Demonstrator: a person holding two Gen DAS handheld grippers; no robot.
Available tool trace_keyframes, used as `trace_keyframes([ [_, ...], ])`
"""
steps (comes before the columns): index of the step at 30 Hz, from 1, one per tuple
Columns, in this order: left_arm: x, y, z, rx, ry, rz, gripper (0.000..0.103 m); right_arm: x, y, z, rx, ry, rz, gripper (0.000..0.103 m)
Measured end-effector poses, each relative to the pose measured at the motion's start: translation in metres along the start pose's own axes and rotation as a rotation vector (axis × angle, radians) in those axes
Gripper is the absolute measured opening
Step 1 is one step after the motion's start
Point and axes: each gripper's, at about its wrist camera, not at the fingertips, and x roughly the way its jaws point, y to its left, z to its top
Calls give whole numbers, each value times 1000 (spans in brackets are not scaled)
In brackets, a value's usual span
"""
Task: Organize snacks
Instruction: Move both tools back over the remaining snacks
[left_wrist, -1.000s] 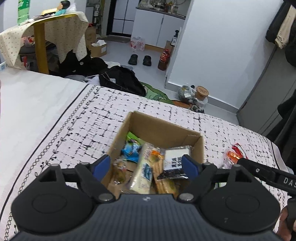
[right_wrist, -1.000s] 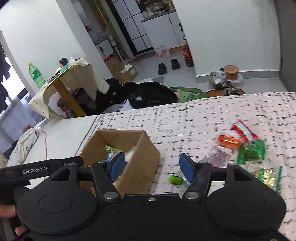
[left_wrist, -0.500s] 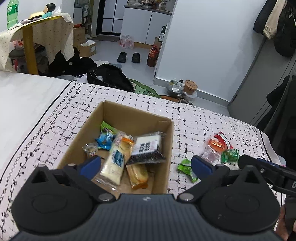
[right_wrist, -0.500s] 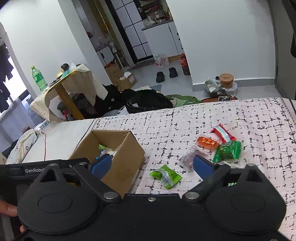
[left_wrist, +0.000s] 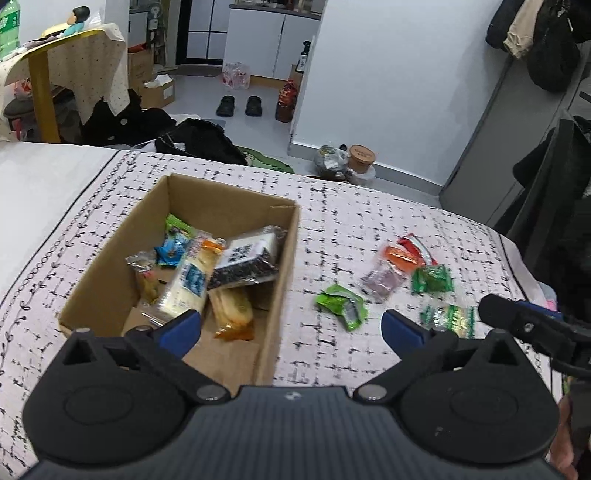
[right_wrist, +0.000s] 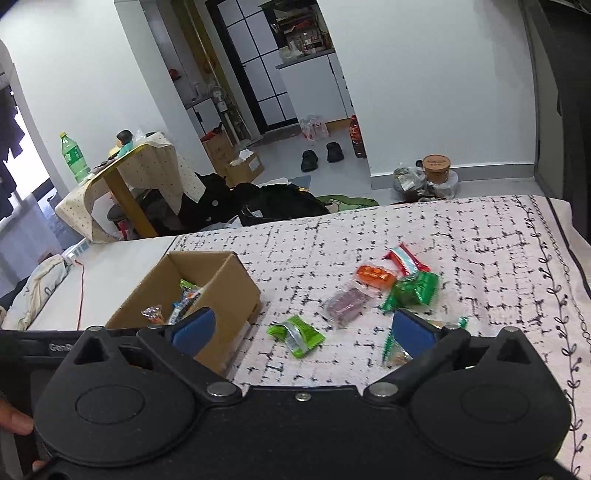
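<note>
The sorting looks about half done: several packets already lie in the cardboard box (left_wrist: 207, 258), and six or so loose ones are scattered on the bed (left_wrist: 351, 221) to its right. Both tools hover above the bed holding nothing. The left gripper (left_wrist: 291, 328) has its fingers spread wide, straddling the box's right wall; the right gripper (right_wrist: 303, 328) is equally wide, with the light green packet (right_wrist: 297, 334) lying on the cover between its blue fingers.

The likely next move is a pick of that green packet: lower the right gripper, close on the packet's puffed middle instead of its flat crimped ends, then carry it left over the box's near wall.

The box is plain brown corrugated card, open-topped, with stiff upright walls. The snacks are small pillow-shaped wrappers of glossy film, slippery and crushable; a dark green packet (right_wrist: 413, 291), an orange one (right_wrist: 376, 275) and a clear purplish one (right_wrist: 347, 302) lie touching in a cluster farther right. The bed cover is soft pale fabric with a black broken-grid print.
</note>
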Motion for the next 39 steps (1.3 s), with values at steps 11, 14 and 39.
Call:
trace_keyframes([
  [11, 5, -33, -6, 40, 25, -36, 103, -3, -24, -12, 16, -5, -58, 103],
  [14, 8, -39, -9, 50, 27, -38, 103, -2, -30, -15, 26, 5, -73, 103],
  [39, 86, -69, -9, 50, 54, -71, 78, 62, -77, -29, 200, 103, -189, 75],
])
